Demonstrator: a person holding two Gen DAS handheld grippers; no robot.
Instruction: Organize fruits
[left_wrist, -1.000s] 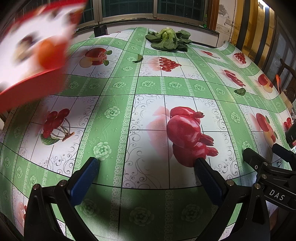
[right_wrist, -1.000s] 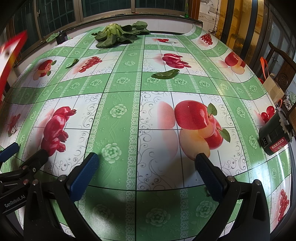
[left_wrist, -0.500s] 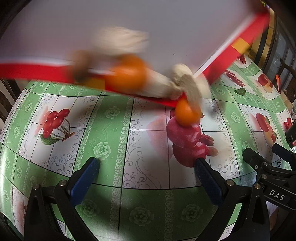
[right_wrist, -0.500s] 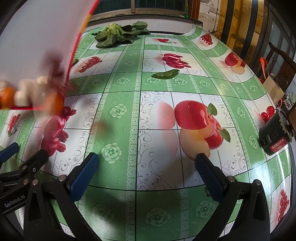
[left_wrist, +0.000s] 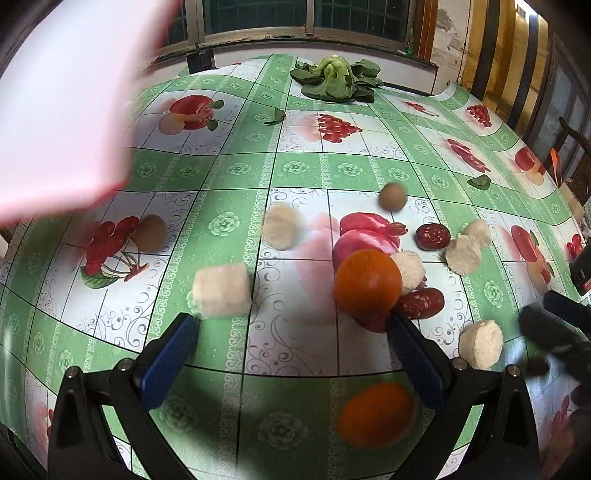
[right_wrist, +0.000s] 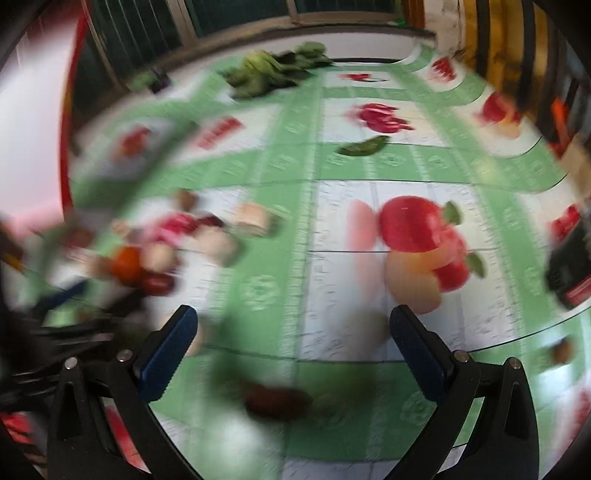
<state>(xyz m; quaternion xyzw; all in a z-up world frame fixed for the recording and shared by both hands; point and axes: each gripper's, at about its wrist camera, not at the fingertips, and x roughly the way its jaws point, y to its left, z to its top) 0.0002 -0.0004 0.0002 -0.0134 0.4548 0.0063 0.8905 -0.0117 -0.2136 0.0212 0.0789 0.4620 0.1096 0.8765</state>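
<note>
Fruit loose across tabletop, nothing sorted yet. Orange (left_wrist: 367, 284) sits mid-table on printed cloth, just ahead of my left gripper (left_wrist: 291, 354); second orange (left_wrist: 376, 415) nearer front edge, blurred. Red dates (left_wrist: 432, 236) and pale cut pieces (left_wrist: 221, 290) scattered around them, some toward right edge. Leafy greens (left_wrist: 334, 79) at far edge. Pale board (left_wrist: 62, 99) hangs blurred over far-left corner. Left jaws wide, empty. Right gripper (right_wrist: 293, 354) wide too, empty, its view smeared. No receiving container in view. Judgement: task at start, all gathering left.
</note>
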